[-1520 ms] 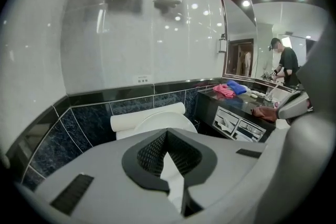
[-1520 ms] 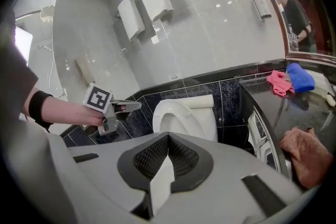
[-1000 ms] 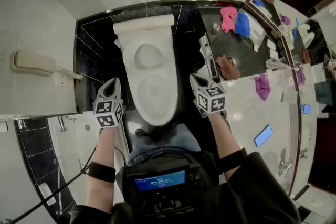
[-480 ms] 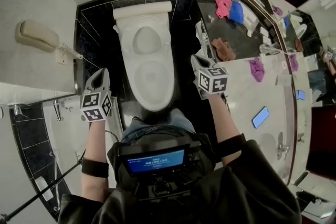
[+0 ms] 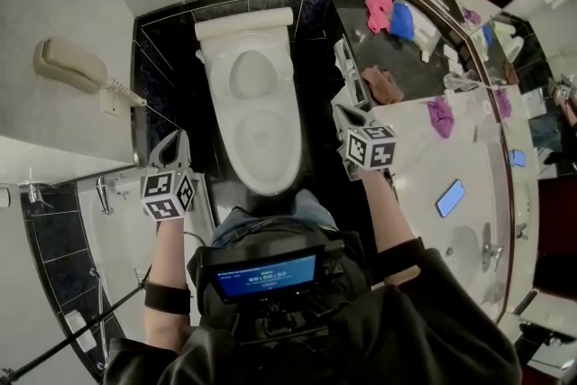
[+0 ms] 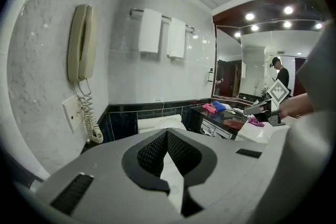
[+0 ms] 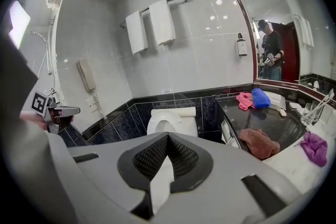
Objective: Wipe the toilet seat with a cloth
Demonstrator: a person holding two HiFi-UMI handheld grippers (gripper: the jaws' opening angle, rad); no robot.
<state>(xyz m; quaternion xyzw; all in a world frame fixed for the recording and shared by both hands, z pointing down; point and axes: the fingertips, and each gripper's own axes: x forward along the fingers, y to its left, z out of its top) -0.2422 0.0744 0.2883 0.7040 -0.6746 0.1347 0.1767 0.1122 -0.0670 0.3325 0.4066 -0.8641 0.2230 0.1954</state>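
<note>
Both grippers empty, nothing held. Left gripper [image 5: 173, 140] sits left of the toilet, near the white wall, jaws closed with nothing between them in the left gripper view [image 6: 167, 137]. Right gripper [image 5: 343, 113] is right of the toilet, over the edge of the dark counter [image 5: 410, 59], jaws also pressed together and empty in the right gripper view [image 7: 167, 140]. Both point toward the far wall, tilted a bit down, and neither touches anything. The toilet seat [image 5: 236, 149] is between the two grippers, white, against black tile, with the tank at the far side; the person's knees are just at its near end. It also shows straight ahead past the right jaws [image 7: 167, 117]. The cloths all lie on the right side. A brown cloth [image 5: 386, 86] lies on the dark counter just beyond the right gripper, closest of the lot. A pink cloth [image 5: 379, 12] and a blue cloth [image 5: 402, 21] touch each other at the far end of that counter. A purple cloth [image 5: 441, 116] is on the white counter [image 5: 424, 185], further right. A smartphone [image 5: 450, 197] lies on the white counter, nearer the person. A wall phone [image 5: 72, 66] with a coiled cord hangs on the left wall, and two white towels [image 7: 152, 26] hang on a rail on the far wall.
</note>
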